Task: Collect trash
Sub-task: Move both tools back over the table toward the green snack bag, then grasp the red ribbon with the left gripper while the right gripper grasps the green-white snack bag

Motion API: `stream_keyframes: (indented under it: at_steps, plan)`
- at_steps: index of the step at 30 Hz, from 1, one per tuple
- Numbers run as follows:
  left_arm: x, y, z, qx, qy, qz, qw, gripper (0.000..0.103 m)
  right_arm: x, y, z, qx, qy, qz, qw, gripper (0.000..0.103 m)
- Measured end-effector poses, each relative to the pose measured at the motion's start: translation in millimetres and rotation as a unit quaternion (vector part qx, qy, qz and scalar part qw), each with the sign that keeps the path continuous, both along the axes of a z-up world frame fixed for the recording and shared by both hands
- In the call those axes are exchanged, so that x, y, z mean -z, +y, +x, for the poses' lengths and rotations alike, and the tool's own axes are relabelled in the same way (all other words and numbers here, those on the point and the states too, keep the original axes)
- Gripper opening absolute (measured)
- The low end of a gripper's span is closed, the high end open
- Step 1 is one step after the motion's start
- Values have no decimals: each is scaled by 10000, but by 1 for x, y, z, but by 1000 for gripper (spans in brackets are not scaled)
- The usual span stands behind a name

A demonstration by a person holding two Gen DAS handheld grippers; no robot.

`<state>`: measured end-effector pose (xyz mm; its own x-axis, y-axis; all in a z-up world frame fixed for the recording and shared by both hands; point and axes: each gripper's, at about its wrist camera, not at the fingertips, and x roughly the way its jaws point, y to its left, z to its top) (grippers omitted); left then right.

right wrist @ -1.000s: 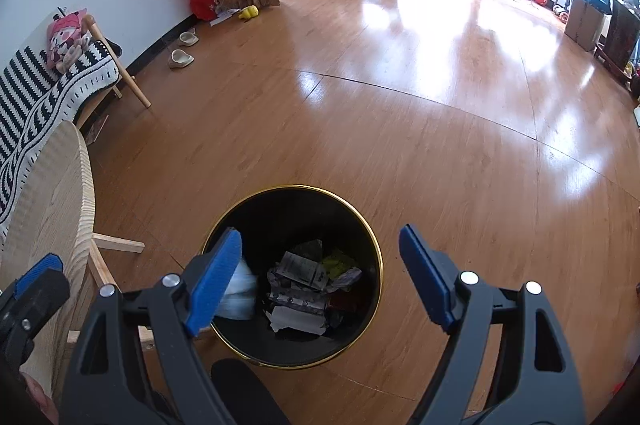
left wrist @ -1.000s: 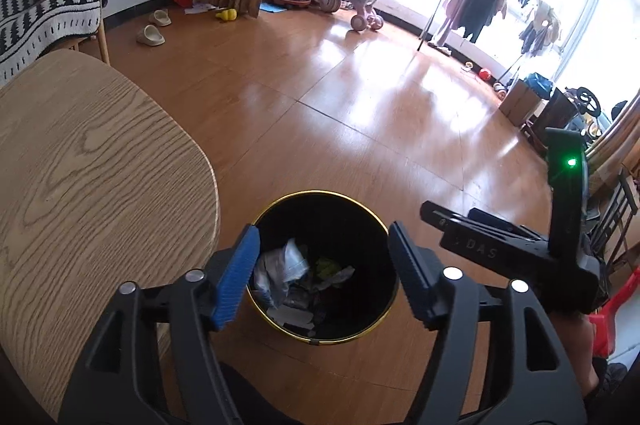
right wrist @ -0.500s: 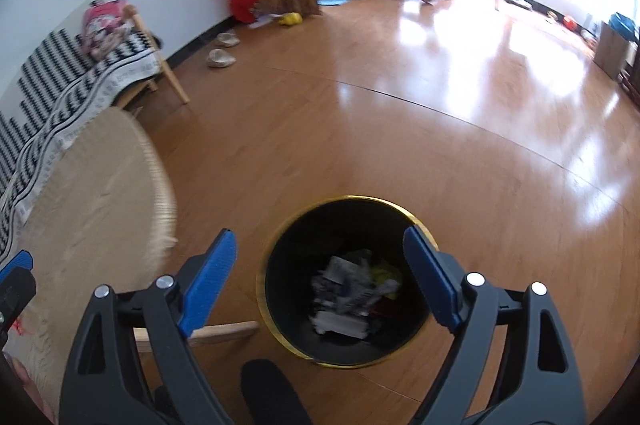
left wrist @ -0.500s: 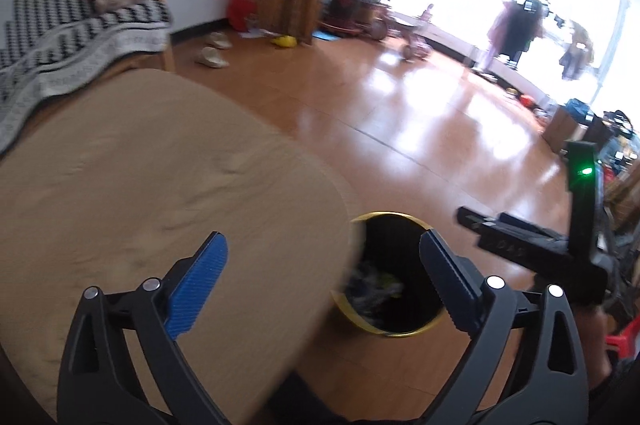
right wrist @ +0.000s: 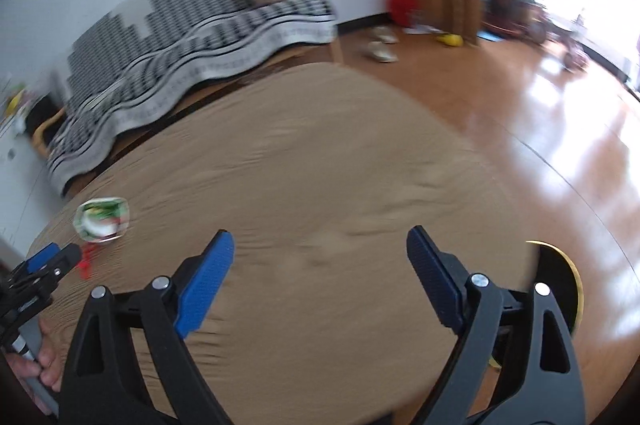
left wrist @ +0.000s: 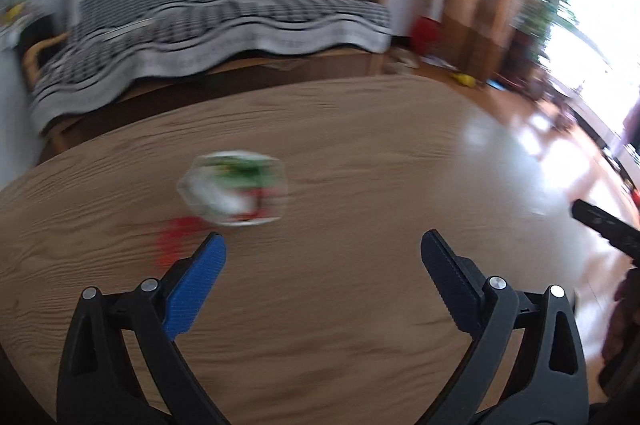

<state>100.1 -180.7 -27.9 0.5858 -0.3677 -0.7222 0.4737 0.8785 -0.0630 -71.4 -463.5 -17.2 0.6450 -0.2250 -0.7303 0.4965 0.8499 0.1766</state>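
Grippers both over the table (left wrist: pixel 360 325), jaws wide with nothing between them. Left gripper (left wrist: pixel 322 249) just short of a crumpled white-and-green wrapper (left wrist: pixel 236 191) lying on the wood, with a red scrap (left wrist: pixel 174 239) beside it — both blurred, details unreadable. Right gripper (right wrist: pixel 320 245) pointed at bare tabletop, wrapper (right wrist: pixel 103 218) and red scrap (right wrist: pixel 86 267) well off to its left, near the left gripper's blue fingertip (right wrist: pixel 42 255). Hand (right wrist: pixel 44 357) gripping that tool's handle at the frame's lower left. Bin (right wrist: pixel 568 285) — black, gold rim — partly hidden behind the right finger, at the table's edge. Striped sofa (left wrist: pixel 224 21) beyond the table.
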Motion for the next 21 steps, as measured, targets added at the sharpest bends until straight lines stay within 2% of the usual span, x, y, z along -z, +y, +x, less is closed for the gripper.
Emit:
stream_keyframes:
  at_steps: [5, 9, 14, 20, 21]
  plan:
    - [20, 84, 42, -783, 221, 78, 9967, 95, -3, 71, 65, -667, 67, -37, 9977, 85]
    - [40, 112, 61, -973, 432, 142, 9942, 95, 3, 122, 107, -1125, 178, -51, 9935, 85]
    - [64, 109, 74, -819, 580, 203, 9947, 95, 11, 158, 139, -1383, 288, -37, 9900, 85]
    - [81, 90, 86, -681, 572, 462, 9950, 95, 22, 165, 163, -1402, 399, -17, 9893, 85]
    - [82, 90, 86, -664, 541, 476, 9952, 92, 24, 165, 167, -1390, 412, -4, 9894, 85]
